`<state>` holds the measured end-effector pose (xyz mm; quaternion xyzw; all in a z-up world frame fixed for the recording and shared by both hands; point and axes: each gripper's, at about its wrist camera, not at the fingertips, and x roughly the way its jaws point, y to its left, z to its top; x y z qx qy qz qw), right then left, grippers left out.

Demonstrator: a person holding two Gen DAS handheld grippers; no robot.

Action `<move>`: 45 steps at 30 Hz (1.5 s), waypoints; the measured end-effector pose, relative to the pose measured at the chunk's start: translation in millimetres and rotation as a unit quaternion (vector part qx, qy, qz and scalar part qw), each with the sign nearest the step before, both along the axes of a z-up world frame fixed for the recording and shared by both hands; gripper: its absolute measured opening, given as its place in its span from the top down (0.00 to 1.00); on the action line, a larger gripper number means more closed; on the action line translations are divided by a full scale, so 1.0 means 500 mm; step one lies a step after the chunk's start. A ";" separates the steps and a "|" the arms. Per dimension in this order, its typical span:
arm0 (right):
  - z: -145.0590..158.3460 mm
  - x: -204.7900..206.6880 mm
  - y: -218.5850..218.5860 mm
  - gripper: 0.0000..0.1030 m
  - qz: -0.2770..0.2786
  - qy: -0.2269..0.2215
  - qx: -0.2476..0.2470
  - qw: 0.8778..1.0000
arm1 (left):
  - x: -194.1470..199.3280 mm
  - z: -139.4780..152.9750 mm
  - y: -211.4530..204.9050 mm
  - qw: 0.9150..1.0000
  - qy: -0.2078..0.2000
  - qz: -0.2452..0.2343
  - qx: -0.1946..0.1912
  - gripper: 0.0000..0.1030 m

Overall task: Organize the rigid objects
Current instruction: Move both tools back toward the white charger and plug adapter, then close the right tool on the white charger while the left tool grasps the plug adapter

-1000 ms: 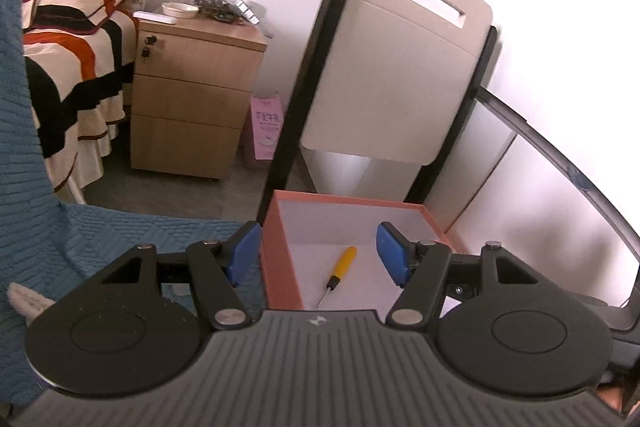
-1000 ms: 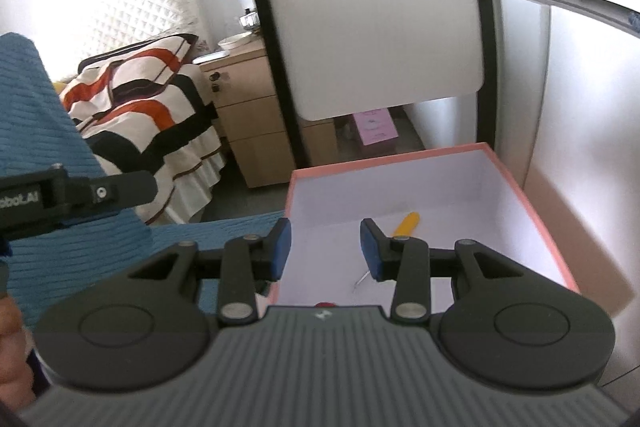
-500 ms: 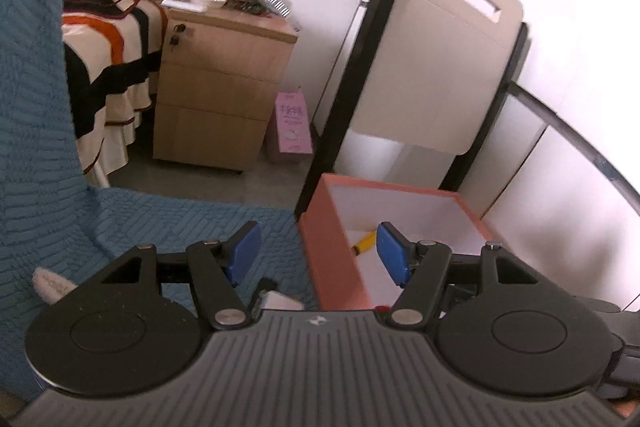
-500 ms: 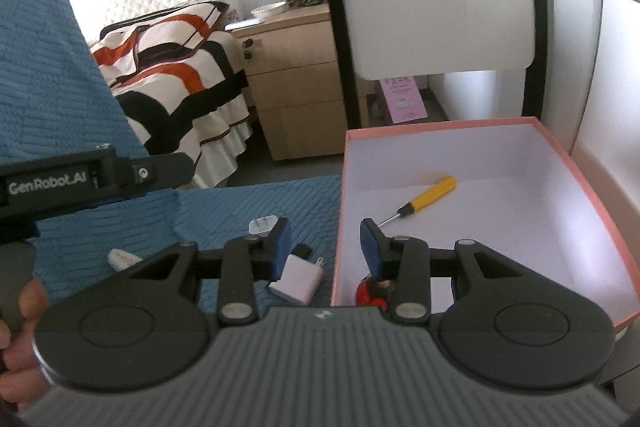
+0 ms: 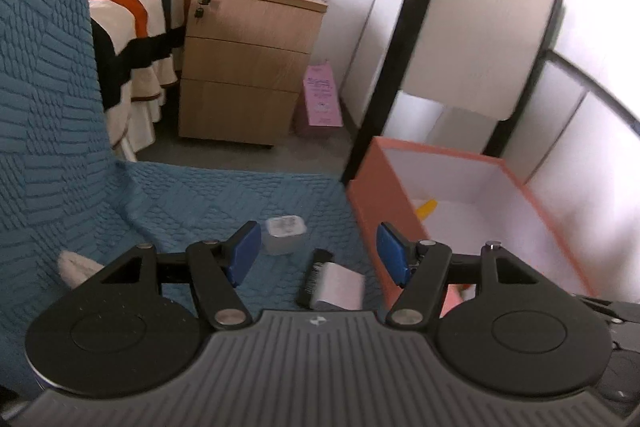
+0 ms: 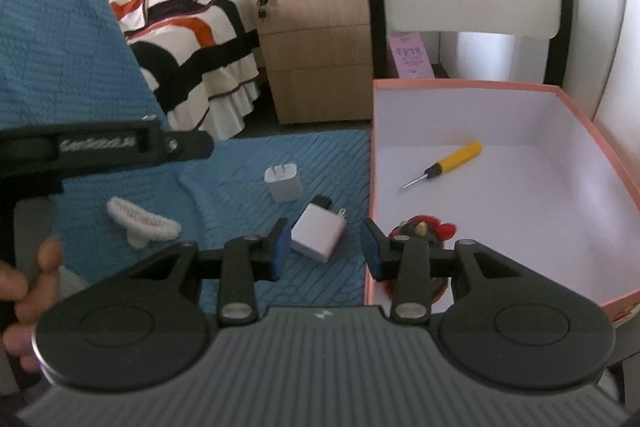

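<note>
Blue quilt (image 6: 280,155) beside pink box (image 6: 370,187); only my right view shows its screwdriver (image 6: 444,165); my left gripper (image 5: 316,253) and right gripper (image 6: 325,247) gape empty.

Blue quilt, pink box, bright small things before you.

You face a teal-blue quilted cover (image 6: 256,163) stitched in ribbed blocks. On it lie two white chargers (image 6: 283,181) (image 6: 318,235) and a fuzzy white clip (image 6: 142,221). Beside the cover stands a salmon-pink box (image 6: 472,85), white inside, holding a yellow-handled screwdriver (image 6: 444,165) and a red-and-black toy (image 6: 420,229). Beyond the box: a tan wood cabinet (image 6: 316,47) and cream bedding (image 6: 188,27) striped orange and black. Your grippers' pads (image 6: 282,247) are blue on black.
</note>
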<state>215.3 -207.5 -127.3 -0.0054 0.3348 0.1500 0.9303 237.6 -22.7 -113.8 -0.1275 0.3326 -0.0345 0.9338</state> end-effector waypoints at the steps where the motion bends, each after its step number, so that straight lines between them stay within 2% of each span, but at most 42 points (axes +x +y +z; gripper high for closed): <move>1: -0.004 0.000 0.006 0.60 0.003 0.001 -0.003 1.000 | 0.008 -0.005 0.006 1.000 0.002 -0.002 0.002 0.32; 5: -0.026 0.010 0.028 0.60 0.014 -0.005 -0.024 1.000 | 0.051 -0.028 0.038 1.000 0.008 0.003 -0.013 0.32; 7: -0.038 0.015 0.038 0.60 0.018 -0.007 -0.031 0.999 | 0.079 -0.041 0.054 0.999 0.024 0.018 -0.025 0.32; 9: -0.049 0.020 0.049 0.60 0.024 -0.012 -0.044 0.999 | 0.101 -0.052 0.064 0.999 0.017 0.013 -0.026 0.32; 13: -0.071 0.031 0.066 0.60 0.036 -0.010 -0.060 0.998 | 0.154 -0.083 0.085 0.999 0.045 -0.006 -0.027 0.32; 14: -0.076 0.032 0.071 0.60 0.039 -0.011 -0.060 0.997 | 0.162 -0.088 0.091 0.998 0.048 -0.003 -0.030 0.32; 16: -0.086 0.036 0.083 0.60 0.046 -0.009 -0.071 0.996 | 0.180 -0.098 0.104 0.998 0.054 -0.004 -0.035 0.24; 19: -0.099 0.042 0.107 0.60 0.058 -0.014 -0.089 0.994 | 0.211 -0.123 0.113 0.996 0.080 -0.018 -0.044 0.23; 24: -0.129 0.074 0.137 0.60 0.065 -0.005 -0.106 0.992 | 0.258 -0.165 0.096 0.991 0.122 -0.043 -0.025 0.23; 25: -0.135 0.081 0.141 0.57 0.062 -0.003 -0.107 0.992 | 0.261 -0.171 0.090 0.991 0.127 -0.047 -0.020 0.23; 28: -0.152 0.095 0.155 0.35 0.056 -0.003 -0.118 0.991 | 0.275 -0.184 0.080 0.989 0.135 -0.053 -0.009 0.23; 29: -0.157 0.099 0.159 0.31 0.055 0.000 -0.121 0.991 | 0.280 -0.190 0.079 0.989 0.140 -0.052 -0.009 0.23; 34: -0.176 0.126 0.175 0.31 0.031 0.009 -0.121 0.992 | 0.306 -0.218 0.069 0.986 0.159 -0.057 -0.015 0.25; 40: -0.207 0.154 0.190 0.31 -0.003 0.002 -0.137 0.991 | 0.324 -0.240 0.043 0.983 0.171 -0.067 -0.001 0.25; 45: -0.224 0.170 0.189 0.32 -0.030 0.014 -0.119 0.992 | 0.340 -0.256 0.042 0.982 0.180 -0.057 -0.007 0.25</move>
